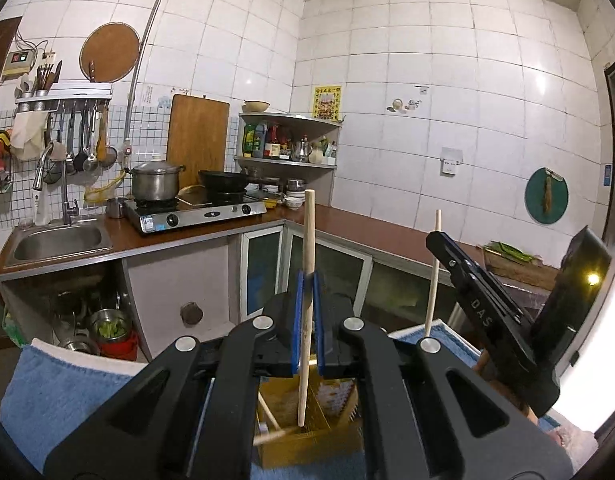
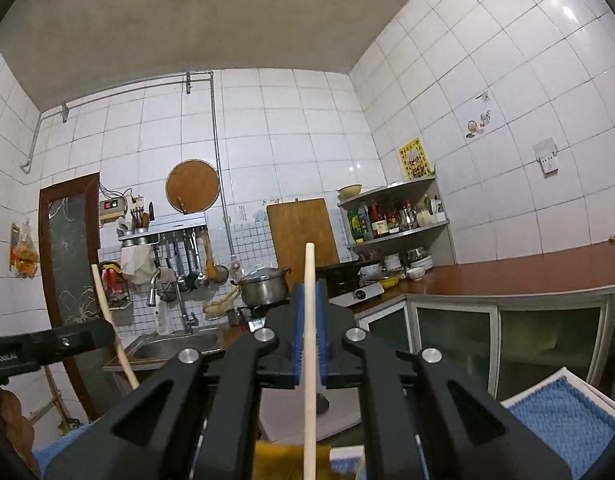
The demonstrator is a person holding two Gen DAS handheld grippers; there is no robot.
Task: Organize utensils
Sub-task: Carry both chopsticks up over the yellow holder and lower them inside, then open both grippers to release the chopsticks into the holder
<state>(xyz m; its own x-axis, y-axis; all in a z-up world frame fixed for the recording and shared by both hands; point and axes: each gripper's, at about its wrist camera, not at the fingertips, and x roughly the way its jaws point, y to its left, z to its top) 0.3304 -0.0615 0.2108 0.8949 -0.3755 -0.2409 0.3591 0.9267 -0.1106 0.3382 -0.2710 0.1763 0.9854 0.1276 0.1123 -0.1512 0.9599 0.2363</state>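
The left gripper [image 1: 307, 280] fills the foreground of its own view, its blue pads clamped on a wooden chopstick [image 1: 307, 300] that stands nearly upright, its lower tip hanging over a yellow cardboard box [image 1: 303, 440] on a blue towel [image 1: 67, 392]; the box holds a few more sticks, half hidden behind the gripper's black arms; printing on the box's inner wall is too blurred to read. The right gripper [image 2: 309, 292] is likewise closed on a second chopstick [image 2: 310, 360], whose lower end runs off the bottom edge of the right wrist view above a yellow patch, presumably the same box. From the left wrist view the right gripper's side shows the letters "DAS"; a bright lamp glare washes out the right edge. Beyond stand a steel sink [image 1: 59, 240], a lidded steel pot [image 1: 155, 182] on a gas stove [image 1: 195, 212], a wooden cutting board [image 1: 197, 136] leaning on the tiles, and a corner shelf [image 1: 287, 160] of bottles with unreadable labels; a yellow wall poster [image 1: 327, 102] carries characters too small to make out.
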